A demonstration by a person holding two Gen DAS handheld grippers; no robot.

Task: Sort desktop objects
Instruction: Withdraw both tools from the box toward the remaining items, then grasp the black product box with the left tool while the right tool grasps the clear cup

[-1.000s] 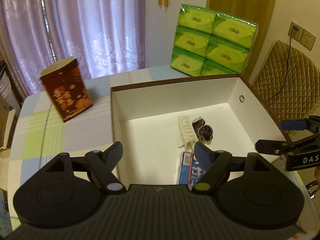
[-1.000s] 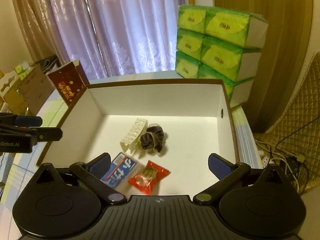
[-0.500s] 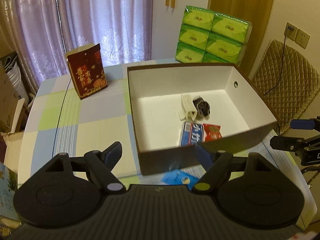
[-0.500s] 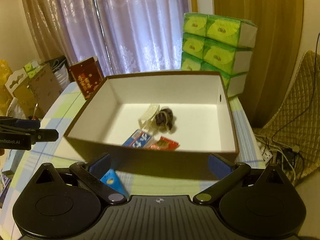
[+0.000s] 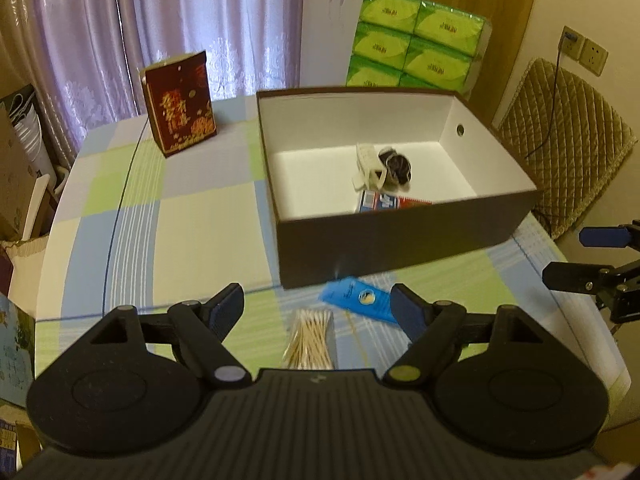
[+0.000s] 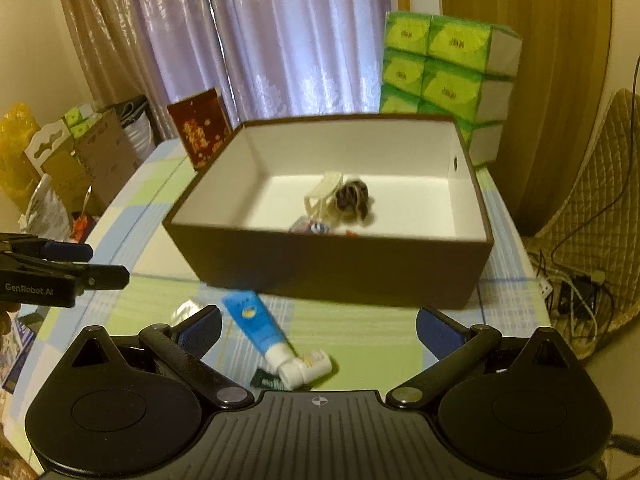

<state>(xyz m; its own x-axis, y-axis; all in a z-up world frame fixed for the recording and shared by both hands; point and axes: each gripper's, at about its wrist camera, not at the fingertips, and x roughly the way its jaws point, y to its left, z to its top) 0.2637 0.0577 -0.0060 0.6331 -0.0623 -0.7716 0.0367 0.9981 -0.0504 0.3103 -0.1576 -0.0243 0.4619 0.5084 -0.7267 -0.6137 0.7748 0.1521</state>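
- While both grippers, left (image 5: 318,306) & right (image 6: 318,326), hang spread wide w/ nothing held, blue-and-white plastic tube (image 6: 262,330) lies on checked tablecloth (image 5: 132,220) just before brown cardboard box (image 6: 340,268).
- Risk: slick round tube may squirt from pads if pinched off-centre.

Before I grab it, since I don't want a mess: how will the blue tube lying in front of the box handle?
The blue tube looks soft-bodied, so it will probably dent under the fingers. It lies flat, tapered toward its white cap, so it should skid rather than roll. It is likely light, with a glossy skin that may slip.
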